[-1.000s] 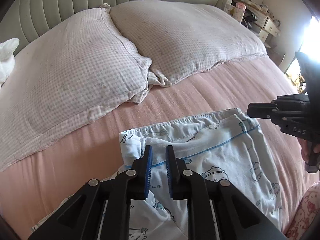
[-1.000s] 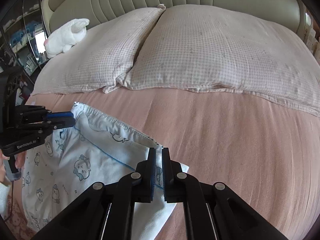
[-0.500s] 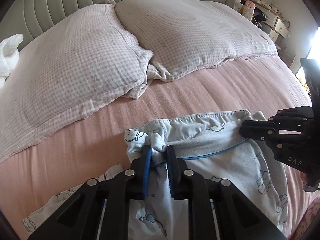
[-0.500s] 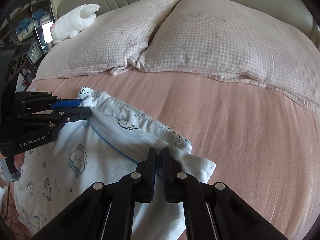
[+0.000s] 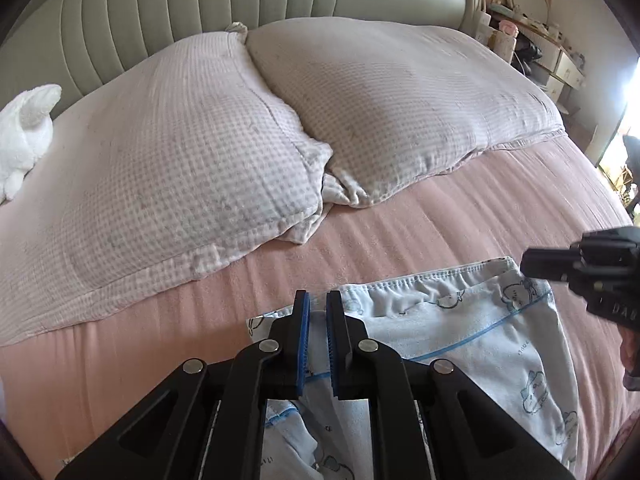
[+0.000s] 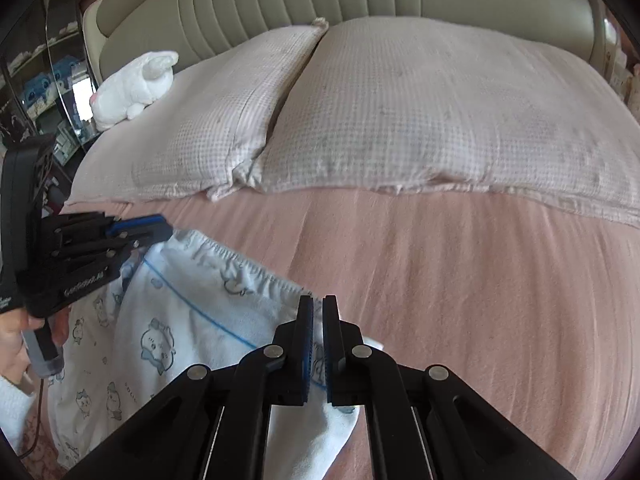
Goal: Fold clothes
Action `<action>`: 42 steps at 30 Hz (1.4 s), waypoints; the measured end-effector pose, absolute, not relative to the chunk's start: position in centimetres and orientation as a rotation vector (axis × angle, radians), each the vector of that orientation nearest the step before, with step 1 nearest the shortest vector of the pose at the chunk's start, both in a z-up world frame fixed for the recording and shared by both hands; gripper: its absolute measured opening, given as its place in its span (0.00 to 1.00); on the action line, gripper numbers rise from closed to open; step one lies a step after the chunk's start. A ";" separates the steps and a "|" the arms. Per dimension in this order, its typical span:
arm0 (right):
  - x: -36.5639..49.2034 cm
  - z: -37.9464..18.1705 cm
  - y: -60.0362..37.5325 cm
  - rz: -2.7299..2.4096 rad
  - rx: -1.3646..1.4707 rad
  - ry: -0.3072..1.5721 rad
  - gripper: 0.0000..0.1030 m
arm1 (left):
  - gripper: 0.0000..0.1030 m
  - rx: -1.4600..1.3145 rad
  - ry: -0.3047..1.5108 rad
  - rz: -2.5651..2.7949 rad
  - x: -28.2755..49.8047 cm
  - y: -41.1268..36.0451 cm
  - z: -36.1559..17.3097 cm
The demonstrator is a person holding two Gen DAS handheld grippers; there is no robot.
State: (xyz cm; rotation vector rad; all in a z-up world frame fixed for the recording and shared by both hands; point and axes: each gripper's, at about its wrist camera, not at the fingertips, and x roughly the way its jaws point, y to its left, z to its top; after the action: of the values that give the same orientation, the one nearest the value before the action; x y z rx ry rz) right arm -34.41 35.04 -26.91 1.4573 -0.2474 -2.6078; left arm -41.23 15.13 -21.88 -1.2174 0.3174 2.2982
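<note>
Item: pale blue cotton garment printed with small cartoon animals (image 5: 460,344), gathered elastic waistband, thin blue piping line across the cloth. Looks like pyjama shorts or trousers; the full shape is not shown.

Location: on the pink bedsheet (image 5: 440,216), toward the foot-side edge of the bed, well apart from the two pink-and-white checked pillows (image 5: 168,168) at the ribbed cream headboard (image 5: 240,8). A white plush toy (image 6: 132,88) lies at the head-end corner on the left-hand side.

Lie of the garment: the waistband edge runs crosswise, roughly parallel to the headboard. This is the long axis of the held edge. The rest of the cloth trails back toward the person, out of view under the grippers.

Left gripper (image 5: 318,308): blue-padded fingers drawn close, pinching the waistband at its left end; cloth fills the narrow gap.

Right gripper (image 6: 318,312): fingers likewise drawn close, pinching the waistband at its right end, with cloth hanging below.

Governing relation: each gripper holds one end of the same edge, so neither is nearer; the waistband spans between them, and the body of the garment lies behind both, on the person's side.

Stage, as judged: a held top edge fits either spreading the garment flat or carrying that edge over into a fold; the views do not settle which.
</note>
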 end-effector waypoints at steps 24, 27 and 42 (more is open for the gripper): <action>-34.2 -29.2 35.5 -2.568 1.626 -0.110 0.03 | 0.07 -1.339 0.445 2.195 -38.4 16.4 -24.4; -33.9 -29.0 36.9 -2.683 1.646 -0.124 0.00 | 0.08 -1.289 0.385 2.285 -38.5 16.2 -22.8; -31.9 -27.8 40.3 -2.613 1.595 -0.574 0.11 | 0.08 -1.399 0.259 2.201 -32.0 10.1 -23.2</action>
State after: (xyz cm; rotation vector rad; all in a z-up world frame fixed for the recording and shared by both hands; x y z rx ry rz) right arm -31.94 40.25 -27.78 1.5946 -0.5743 -2.6127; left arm -31.96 10.08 -23.20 -1.3991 0.2587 2.2011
